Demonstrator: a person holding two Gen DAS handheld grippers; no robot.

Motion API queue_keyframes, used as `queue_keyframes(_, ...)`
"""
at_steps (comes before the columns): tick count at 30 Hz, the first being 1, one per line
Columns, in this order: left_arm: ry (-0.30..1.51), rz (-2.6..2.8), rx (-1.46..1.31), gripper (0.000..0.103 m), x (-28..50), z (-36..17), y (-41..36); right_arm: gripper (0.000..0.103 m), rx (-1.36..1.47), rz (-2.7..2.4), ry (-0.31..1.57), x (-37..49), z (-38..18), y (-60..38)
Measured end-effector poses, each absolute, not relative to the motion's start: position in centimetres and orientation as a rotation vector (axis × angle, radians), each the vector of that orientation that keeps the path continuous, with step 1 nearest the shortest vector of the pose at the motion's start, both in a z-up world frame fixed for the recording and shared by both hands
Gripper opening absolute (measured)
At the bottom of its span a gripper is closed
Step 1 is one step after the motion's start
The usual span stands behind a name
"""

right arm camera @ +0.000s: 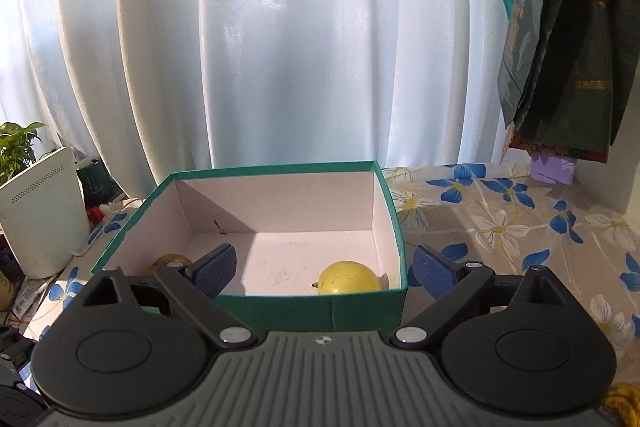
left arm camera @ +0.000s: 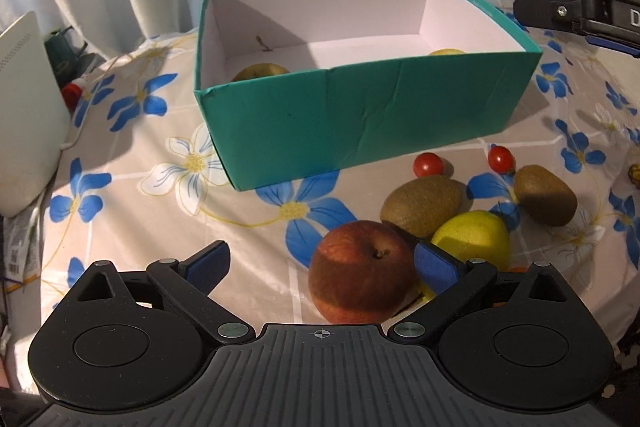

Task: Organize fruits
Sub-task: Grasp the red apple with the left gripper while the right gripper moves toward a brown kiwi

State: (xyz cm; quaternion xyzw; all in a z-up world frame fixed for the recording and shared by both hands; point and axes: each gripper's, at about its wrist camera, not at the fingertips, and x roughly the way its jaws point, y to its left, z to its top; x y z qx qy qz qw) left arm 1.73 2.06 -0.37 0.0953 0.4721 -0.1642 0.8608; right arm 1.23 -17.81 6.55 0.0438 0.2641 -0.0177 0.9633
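A white curtain [right arm camera: 280, 47] is seen behind a surface [left arm camera: 132, 195] covered with a flowered cloth. Ahead of both grippers a teal box [left arm camera: 360, 119] is set, with a yellow fruit [right arm camera: 350, 279] seen inside between the spread, empty jaws of the right gripper [right arm camera: 322, 267]. The jaws of the left gripper [left arm camera: 322, 267] are released too; a red apple [left arm camera: 362, 273] is framed between them, ungripped. Beyond the right-hand jaw, two kiwis [left arm camera: 422, 205] and two cherry tomatoes [left arm camera: 428, 164] are found.

Two fruits sit inside the box [left arm camera: 360, 115]; in front of it are two tomatoes [left arm camera: 428, 164], then kiwis [left arm camera: 422, 205], an apple [left arm camera: 360, 275] nearest.
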Motion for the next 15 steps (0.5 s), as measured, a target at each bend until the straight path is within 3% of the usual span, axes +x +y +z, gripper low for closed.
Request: queue_keyframes(15, 1.107, -0.321, 0.167, 0.099, 3.3, -2.7, 1.2, 0.095, 0.118, -0.086, 0.59, -2.2, 5.3, -18.3)
